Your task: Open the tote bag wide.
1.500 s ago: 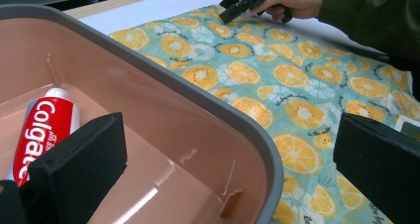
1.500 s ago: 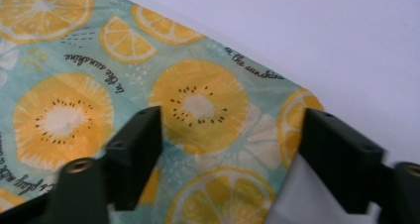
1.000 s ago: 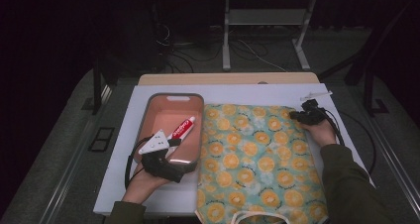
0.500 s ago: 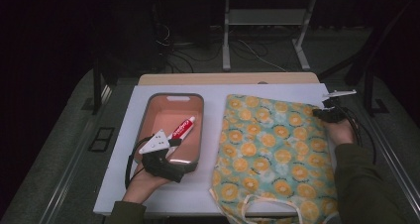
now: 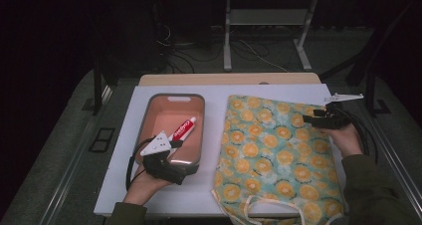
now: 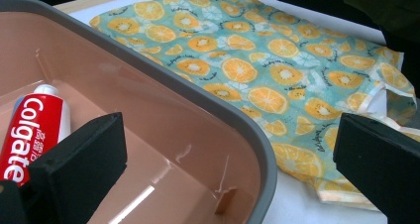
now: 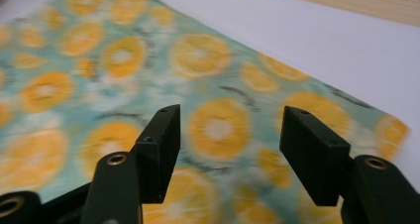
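High view: right gripper level over the orange-print bag, jaws just parted, nothing between them.

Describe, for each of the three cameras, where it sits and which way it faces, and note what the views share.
High view: above the table's near side, looking forward and down; both forearms, left gripper and right gripper show.
Left gripper view: between open jaws, over the tray with toothpaste.
Right gripper view: between open jaws, just opened, nothing between them, above the bag.
All three show the orange-print bag.
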A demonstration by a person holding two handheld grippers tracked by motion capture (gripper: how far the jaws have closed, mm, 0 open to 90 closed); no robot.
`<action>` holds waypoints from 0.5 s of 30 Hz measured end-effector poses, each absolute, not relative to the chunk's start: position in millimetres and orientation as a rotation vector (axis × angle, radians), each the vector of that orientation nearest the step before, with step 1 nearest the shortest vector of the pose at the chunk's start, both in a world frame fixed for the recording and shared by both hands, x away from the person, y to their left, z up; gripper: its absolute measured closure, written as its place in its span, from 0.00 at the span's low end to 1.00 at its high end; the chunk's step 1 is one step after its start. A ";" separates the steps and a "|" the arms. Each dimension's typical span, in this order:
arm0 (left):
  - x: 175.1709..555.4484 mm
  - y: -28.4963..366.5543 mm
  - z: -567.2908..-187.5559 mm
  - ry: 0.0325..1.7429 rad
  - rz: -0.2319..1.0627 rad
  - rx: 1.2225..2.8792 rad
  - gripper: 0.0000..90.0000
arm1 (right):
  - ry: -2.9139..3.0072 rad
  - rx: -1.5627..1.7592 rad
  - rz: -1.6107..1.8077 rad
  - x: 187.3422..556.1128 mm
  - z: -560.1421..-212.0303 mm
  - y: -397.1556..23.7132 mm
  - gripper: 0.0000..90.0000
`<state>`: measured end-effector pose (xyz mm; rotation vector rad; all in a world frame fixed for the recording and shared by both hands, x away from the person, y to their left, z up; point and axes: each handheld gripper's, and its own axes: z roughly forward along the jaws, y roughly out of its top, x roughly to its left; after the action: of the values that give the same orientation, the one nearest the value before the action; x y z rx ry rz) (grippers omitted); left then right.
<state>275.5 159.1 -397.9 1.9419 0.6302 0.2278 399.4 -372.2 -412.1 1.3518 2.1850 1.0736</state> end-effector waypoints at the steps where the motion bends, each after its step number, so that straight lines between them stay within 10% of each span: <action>1: 275.1 159.2 -397.6 0.628 0.230 1.942 0.00 | 2.185 1.352 1.074 399.4 -412.1 -372.2 0.44; 15: 272.4 158.3 -398.7 0.622 0.232 1.957 0.00 | 2.425 1.053 1.193 323.7 -408.2 -325.8 0.31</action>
<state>272.4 158.3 -398.7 1.9566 0.6216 0.2325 323.7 -325.8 -408.2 1.0527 2.4249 1.1935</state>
